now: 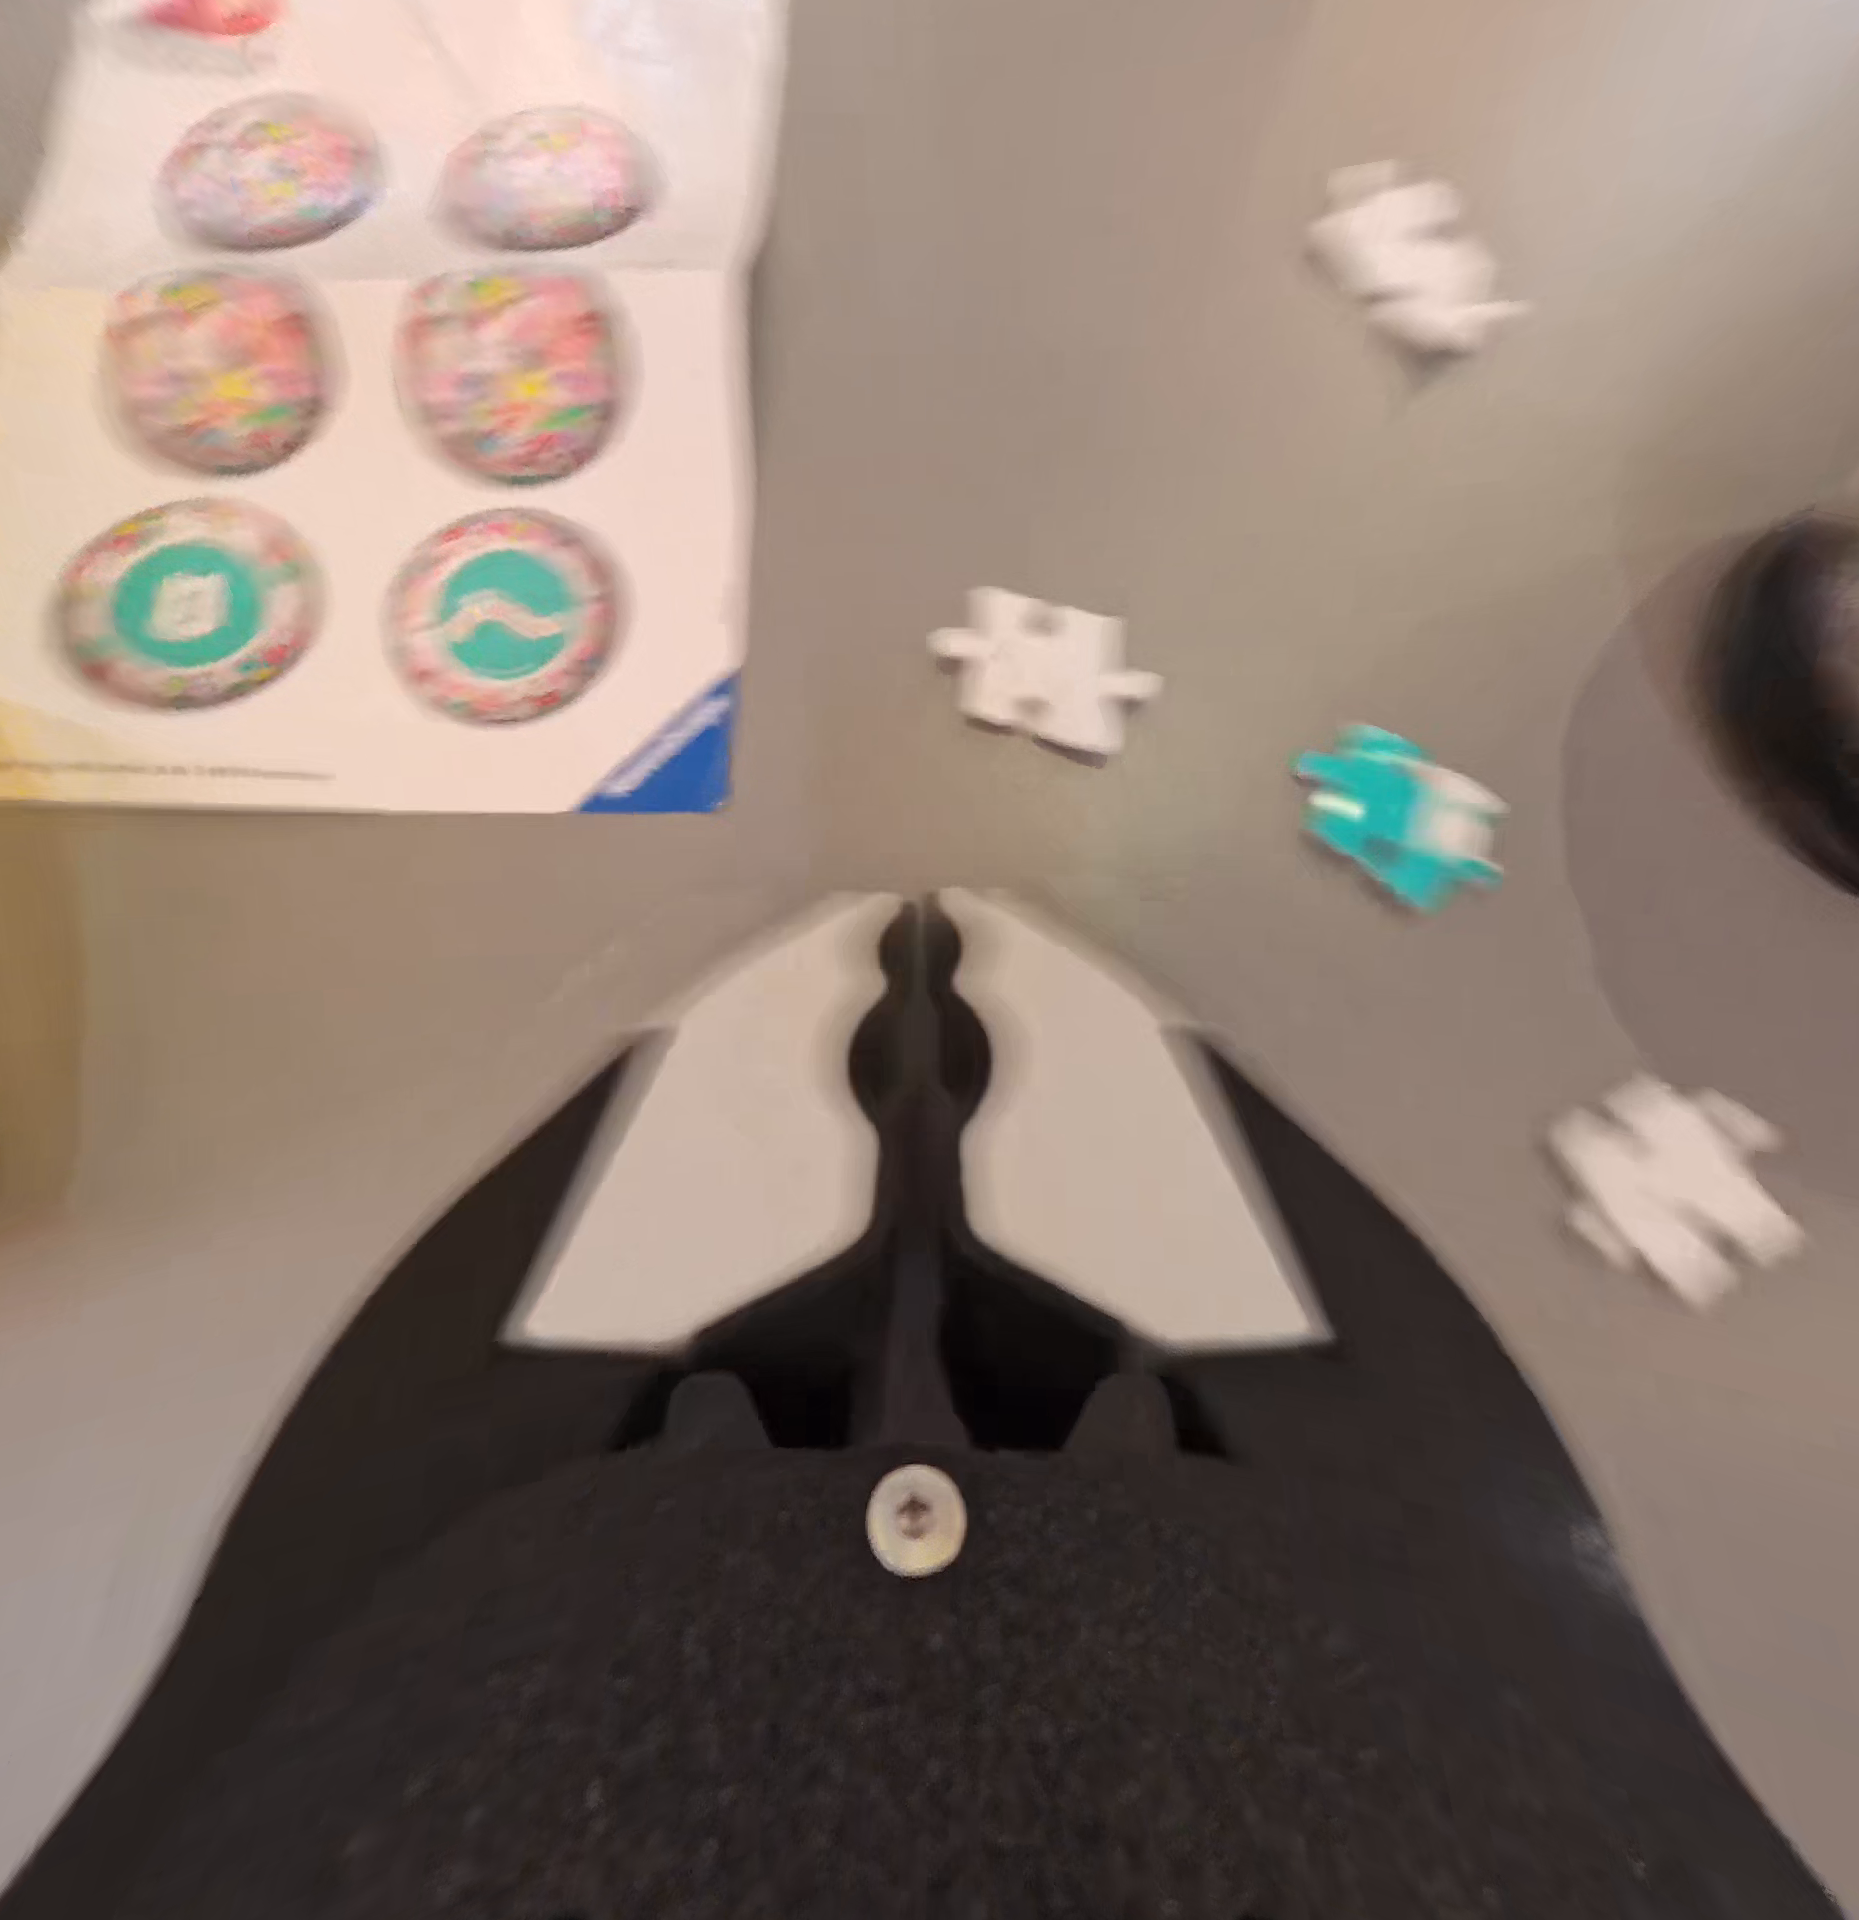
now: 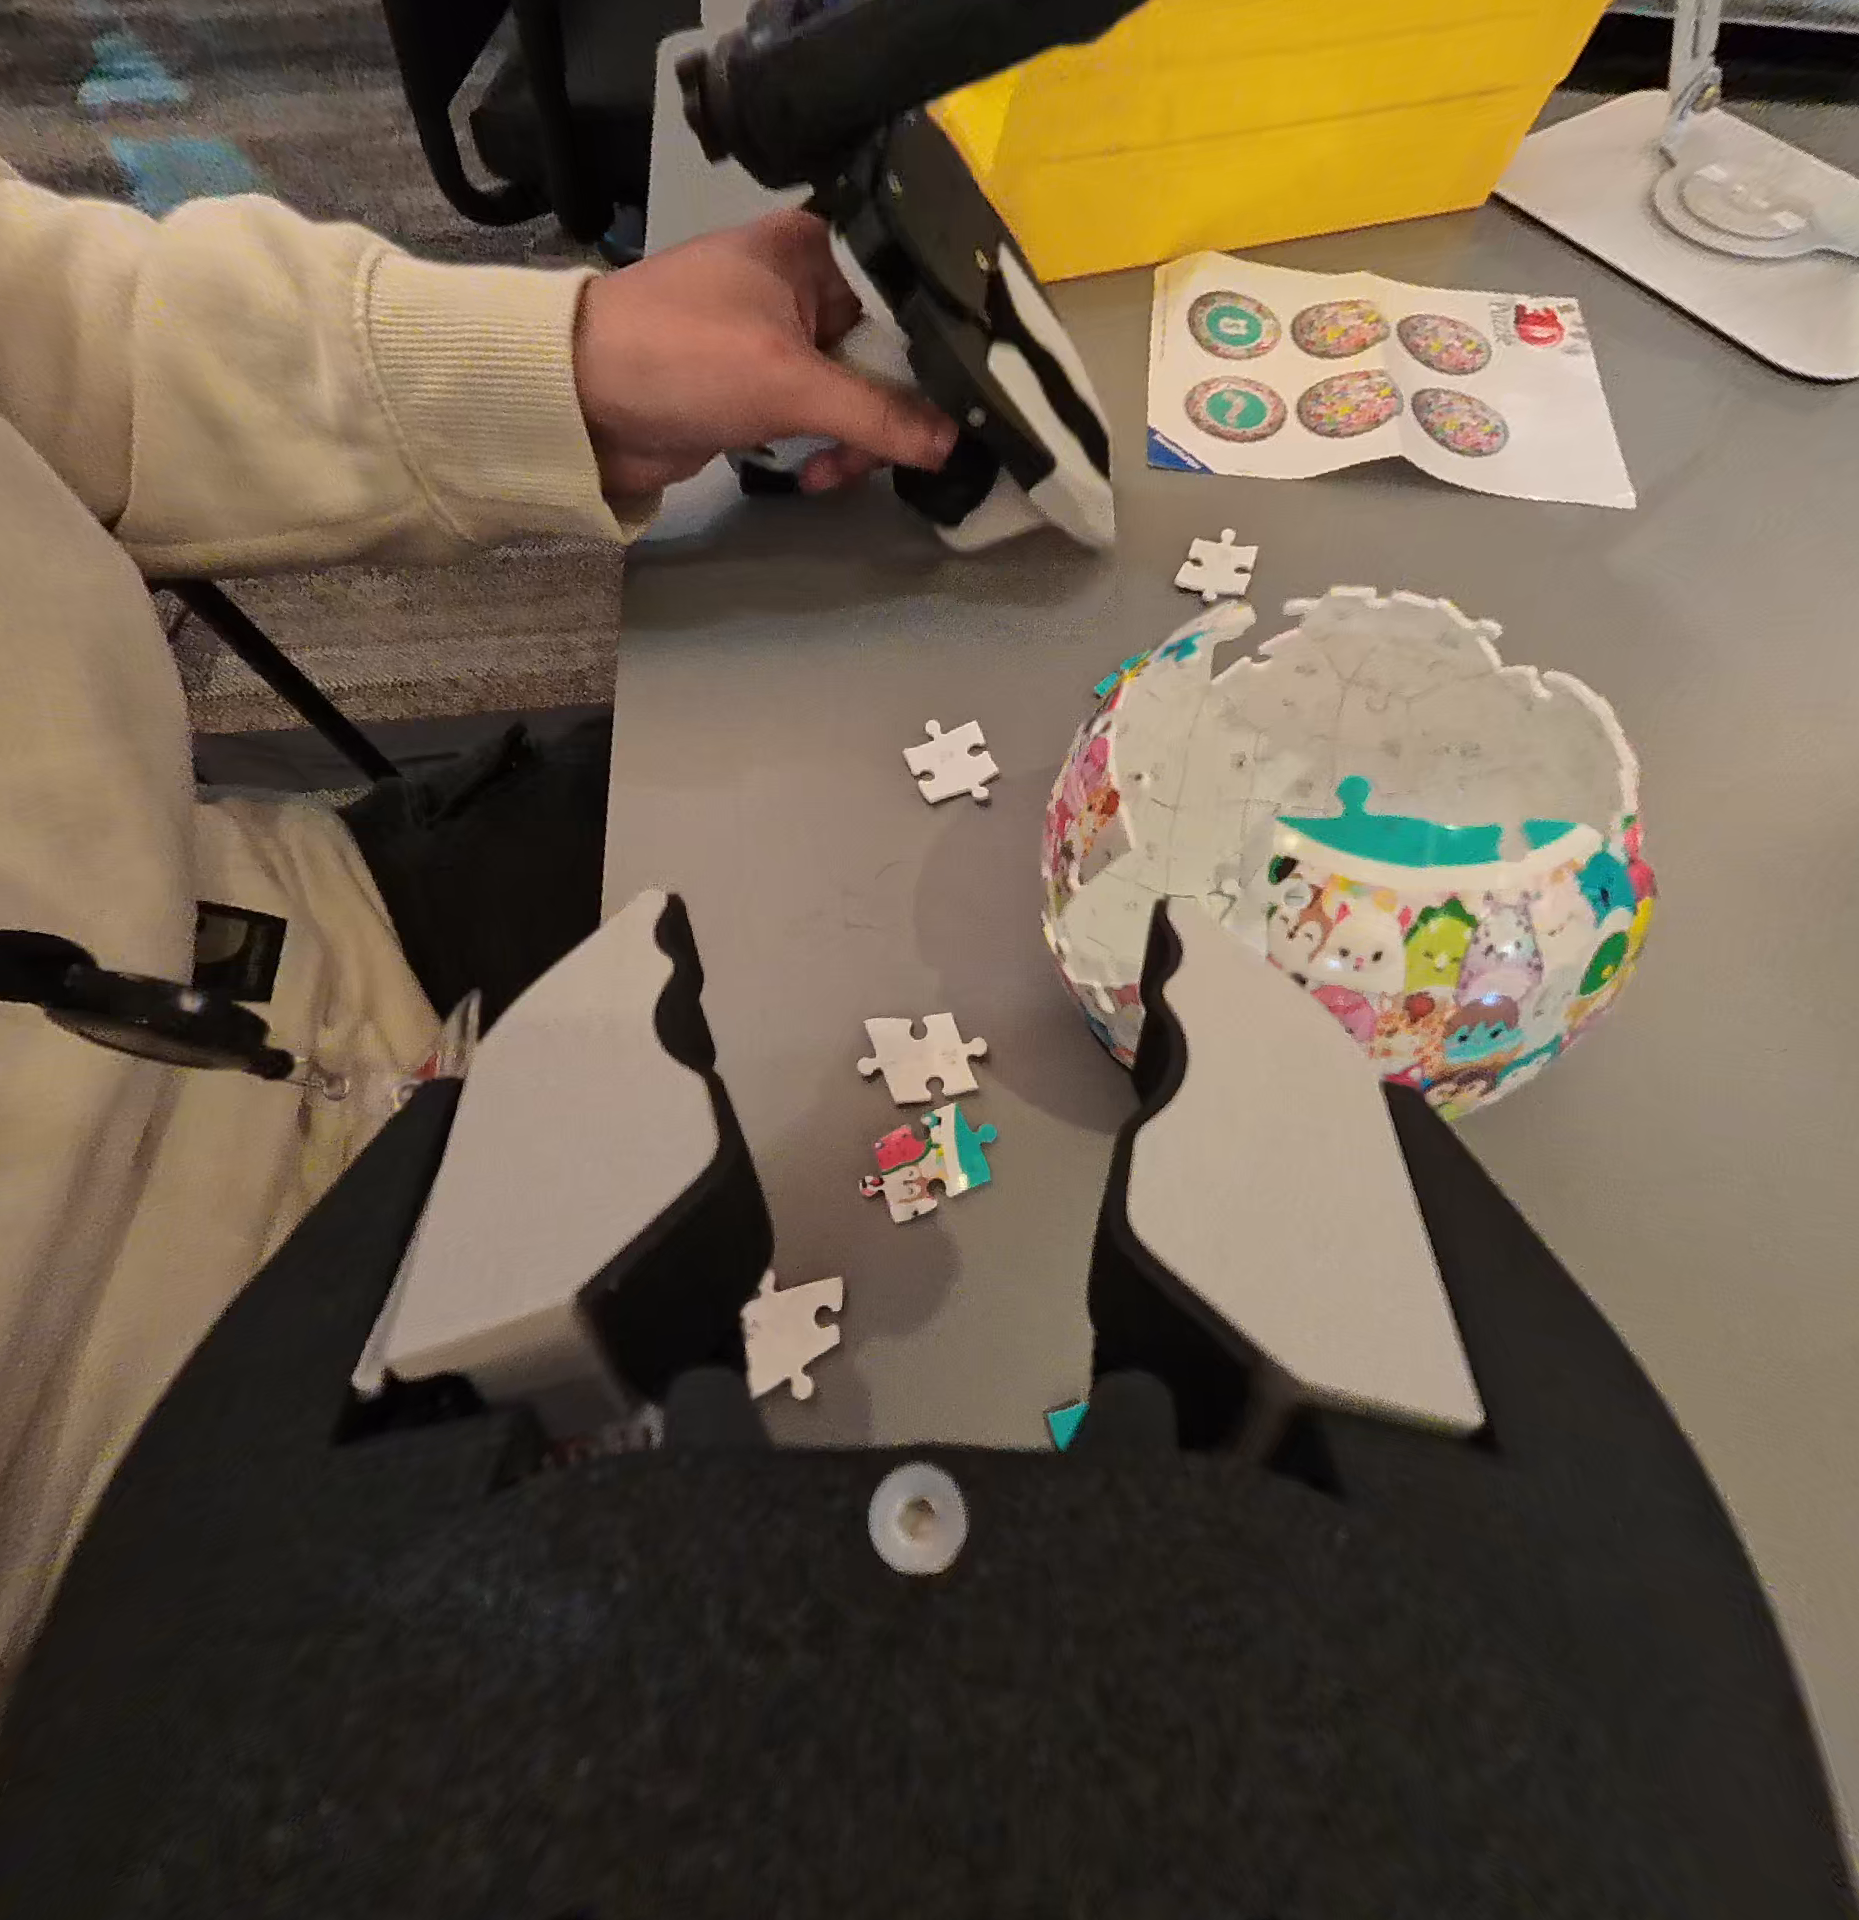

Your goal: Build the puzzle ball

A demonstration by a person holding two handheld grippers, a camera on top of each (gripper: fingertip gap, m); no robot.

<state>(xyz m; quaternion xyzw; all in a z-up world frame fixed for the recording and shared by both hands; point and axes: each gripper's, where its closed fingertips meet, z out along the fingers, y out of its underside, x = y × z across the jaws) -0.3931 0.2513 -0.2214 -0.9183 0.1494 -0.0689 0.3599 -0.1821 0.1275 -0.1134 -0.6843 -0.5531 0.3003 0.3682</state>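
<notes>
Left wrist view, blurred: the left gripper [image 1: 923, 902], fingers pressed together and empty, hovers over bare grey table [image 1: 1008, 416], an instruction sheet [image 1: 385, 416] ahead to its left, a white puzzle piece [image 1: 1044, 670] and a teal piece [image 1: 1398, 816] ahead to its right.

Right wrist view: the right gripper [image 2: 914, 925] gapes wide near the table's edge, loose pieces [image 2: 923, 1055] between its fingers, the half-built puzzle ball [image 2: 1424, 935] just beside its right finger.

One half-built puzzle ball [image 2: 1351, 852], six loose puzzle pieces [image 2: 951, 762], one instruction sheet [image 2: 1372, 384], one yellow box [image 2: 1268, 114]
</notes>
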